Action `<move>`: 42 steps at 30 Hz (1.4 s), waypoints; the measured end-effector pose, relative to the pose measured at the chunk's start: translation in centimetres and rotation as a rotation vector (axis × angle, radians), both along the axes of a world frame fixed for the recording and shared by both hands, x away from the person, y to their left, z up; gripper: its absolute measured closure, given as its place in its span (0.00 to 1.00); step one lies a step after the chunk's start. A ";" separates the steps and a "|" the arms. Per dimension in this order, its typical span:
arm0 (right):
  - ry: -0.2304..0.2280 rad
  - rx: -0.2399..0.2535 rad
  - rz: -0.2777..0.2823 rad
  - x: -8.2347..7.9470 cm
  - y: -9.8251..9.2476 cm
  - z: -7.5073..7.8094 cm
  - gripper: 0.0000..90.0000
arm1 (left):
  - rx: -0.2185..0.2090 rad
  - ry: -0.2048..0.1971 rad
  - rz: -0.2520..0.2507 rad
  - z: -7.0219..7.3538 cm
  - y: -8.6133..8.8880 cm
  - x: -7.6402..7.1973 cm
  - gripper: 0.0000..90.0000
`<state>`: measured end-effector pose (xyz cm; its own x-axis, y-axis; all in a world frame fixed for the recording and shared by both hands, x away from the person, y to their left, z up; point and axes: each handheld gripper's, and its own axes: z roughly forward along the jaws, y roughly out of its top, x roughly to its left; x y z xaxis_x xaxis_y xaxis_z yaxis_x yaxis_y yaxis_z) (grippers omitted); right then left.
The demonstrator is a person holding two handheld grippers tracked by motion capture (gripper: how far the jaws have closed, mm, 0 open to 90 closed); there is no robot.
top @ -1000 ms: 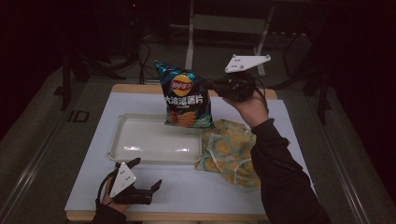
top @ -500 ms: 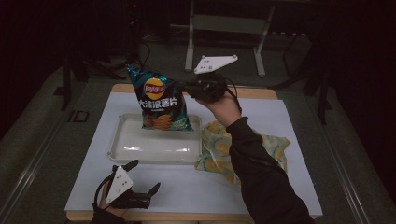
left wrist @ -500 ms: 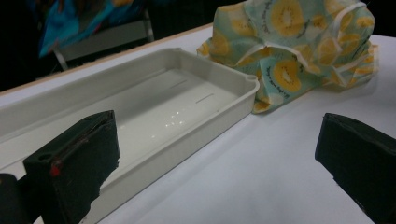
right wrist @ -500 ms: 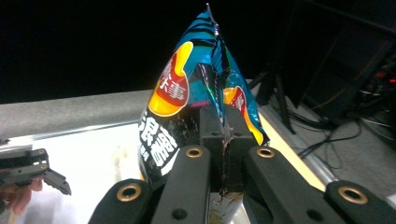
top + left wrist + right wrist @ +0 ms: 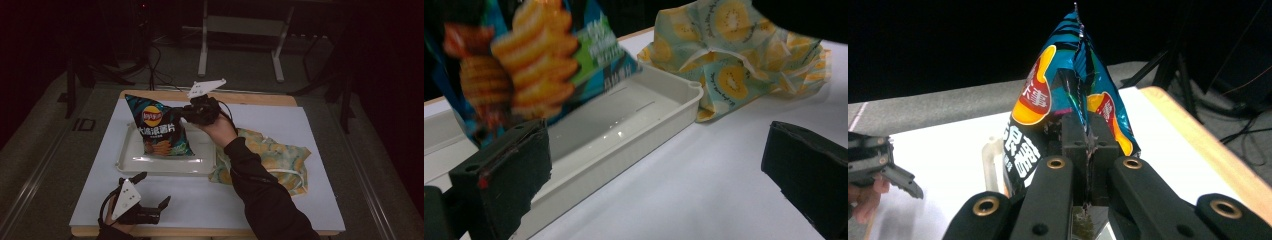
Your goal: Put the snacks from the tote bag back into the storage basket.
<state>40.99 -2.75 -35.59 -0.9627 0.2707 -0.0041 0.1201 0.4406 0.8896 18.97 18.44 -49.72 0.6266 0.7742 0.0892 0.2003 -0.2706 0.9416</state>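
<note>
the right gripper has its jaws pressed tight together on the top seam of a bag of lay's potato chips, and in the right gripper view the crimped edge of the bag runs straight down between the two black jaws with no gap showing. the bag hangs from that grip, tilted, its lower end over the white plastic tray on the white table; whether the bottom edge touches the tray floor cannot be told. the bag is dark blue and teal with a red and yellow lay's roundel near the top, white chinese characters beneath it, and a picture of ridged chips lower down; the characters are too small to read with certainty. the left gripper sits low at the near edge of the table, well apart from the bag, with its jaws spread wide and nothing between them; in the left gripper view the bag hangs beyond the left jaw above the tray. a cloth printed with kiwi slices lies crumpled just beside the tray's right end.
</note>
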 end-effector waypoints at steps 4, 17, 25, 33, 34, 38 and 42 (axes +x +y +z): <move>0.042 -0.004 0.007 0.0 0.3 -1.8 1.00 | 0.003 -0.002 -0.003 0.0 -0.1 0.0 0.00; 0.120 -0.038 -0.031 1.1 -0.5 -5.3 1.00 | 0.003 0.004 -0.010 -0.1 -0.2 0.1 0.00; 0.158 -0.088 -0.112 2.5 -0.6 -6.7 0.99 | 0.005 0.012 -0.014 -0.2 -0.3 0.3 0.00; 0.207 -0.105 -0.177 3.9 -0.3 -8.3 0.98 | 0.000 0.013 -0.015 -0.2 -0.2 0.3 0.00; 0.210 -0.106 -0.187 4.0 -0.3 -8.4 0.97 | -0.001 0.013 -0.015 -0.2 -0.2 0.3 0.00; 0.195 -0.111 -0.227 4.2 -0.4 -8.2 0.85 | 0.001 0.013 -0.018 -0.2 -0.2 0.3 0.00; 0.181 -0.108 -0.256 4.3 -0.8 -7.7 0.76 | 0.002 0.015 -0.019 -0.2 -0.2 0.4 0.00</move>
<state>45.26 -3.58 -43.33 -0.8511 0.5113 0.1194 0.3912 0.4659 0.7936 19.32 18.22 -49.93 0.6423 0.7622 0.0810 0.2092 -0.2761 0.9381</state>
